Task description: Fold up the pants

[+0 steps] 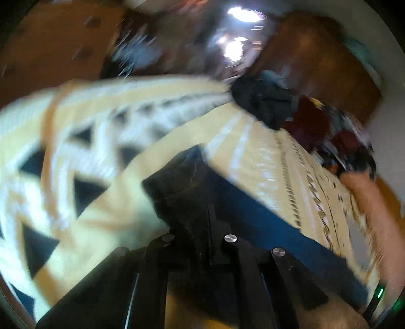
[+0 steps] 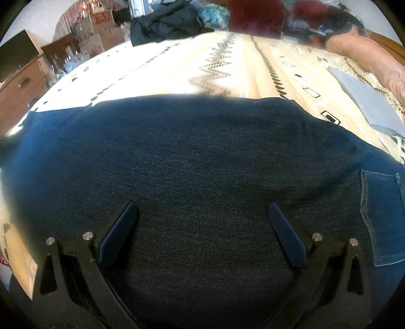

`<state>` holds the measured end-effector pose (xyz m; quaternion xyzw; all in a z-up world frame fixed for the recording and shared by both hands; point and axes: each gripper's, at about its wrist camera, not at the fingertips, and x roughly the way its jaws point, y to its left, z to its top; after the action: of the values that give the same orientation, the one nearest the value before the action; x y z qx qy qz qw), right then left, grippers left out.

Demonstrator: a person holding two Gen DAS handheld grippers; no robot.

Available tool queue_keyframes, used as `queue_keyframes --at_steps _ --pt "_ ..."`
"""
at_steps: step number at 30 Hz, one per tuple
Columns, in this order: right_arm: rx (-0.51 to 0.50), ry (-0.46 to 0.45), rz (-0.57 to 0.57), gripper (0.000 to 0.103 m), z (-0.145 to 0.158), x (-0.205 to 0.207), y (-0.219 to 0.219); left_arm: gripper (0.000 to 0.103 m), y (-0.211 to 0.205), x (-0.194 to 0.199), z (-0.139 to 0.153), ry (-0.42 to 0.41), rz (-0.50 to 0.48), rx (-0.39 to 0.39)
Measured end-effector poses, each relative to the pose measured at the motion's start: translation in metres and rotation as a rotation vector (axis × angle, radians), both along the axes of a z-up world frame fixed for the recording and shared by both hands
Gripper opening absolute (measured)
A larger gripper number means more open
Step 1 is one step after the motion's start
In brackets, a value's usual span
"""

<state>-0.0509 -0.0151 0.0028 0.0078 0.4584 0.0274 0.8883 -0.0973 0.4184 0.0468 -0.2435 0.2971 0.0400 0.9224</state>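
Right wrist view: the right gripper (image 2: 202, 217) hovers low over the pants (image 2: 192, 157), its jaws spread wide with nothing between them but flat denim.
Pants: dark blue denim laid across the patterned bedspread (image 2: 227, 58), filling the space between and ahead of the right jaws; a stitched back pocket (image 2: 382, 215) sits just outside the right-hand jaw.
Far edge: the straight denim edge ahead of the right jaws looks even and flat, which I take as an earlier fold already laid.
Left gripper: the left gripper (image 1: 202, 177) is blurred by motion; its jaws appear drawn together on a dark bunch of the denim, and blue cloth trails off to the right of the jaws.
Step in hand: I judge the left side is carrying an end of the pants over for the next fold, while the right side waits to pin or smooth.
Doing it well: bring the lifted end down square to the far edge ahead of the right jaws, with no twist (the blur suggests a quick swing, so slow before laying).
Right gripper's part: press flat denim between the jaws near the fold line, clear of the pocket seam.
Risk: the clothes pile (image 2: 172, 22) beyond the jaws is well apart, but a dragged end could ruck the bedspread.
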Motion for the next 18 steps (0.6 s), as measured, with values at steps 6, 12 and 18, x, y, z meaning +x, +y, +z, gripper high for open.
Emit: queue_keyframes --at_steps 6,12,18 --pt "0.110 -0.060 0.083 0.093 0.044 -0.013 -0.010 0.006 -0.088 0.009 0.060 -0.107 -0.174 0.192" --pt "0.165 -0.103 -0.014 0.093 0.059 -0.023 -0.068 0.006 -0.209 0.031 0.086 -0.148 -0.412 0.215" --pt "0.223 -0.078 -0.175 0.093 0.039 -0.042 -0.140 0.006 -0.369 0.024 0.044 -0.100 -0.739 0.283"
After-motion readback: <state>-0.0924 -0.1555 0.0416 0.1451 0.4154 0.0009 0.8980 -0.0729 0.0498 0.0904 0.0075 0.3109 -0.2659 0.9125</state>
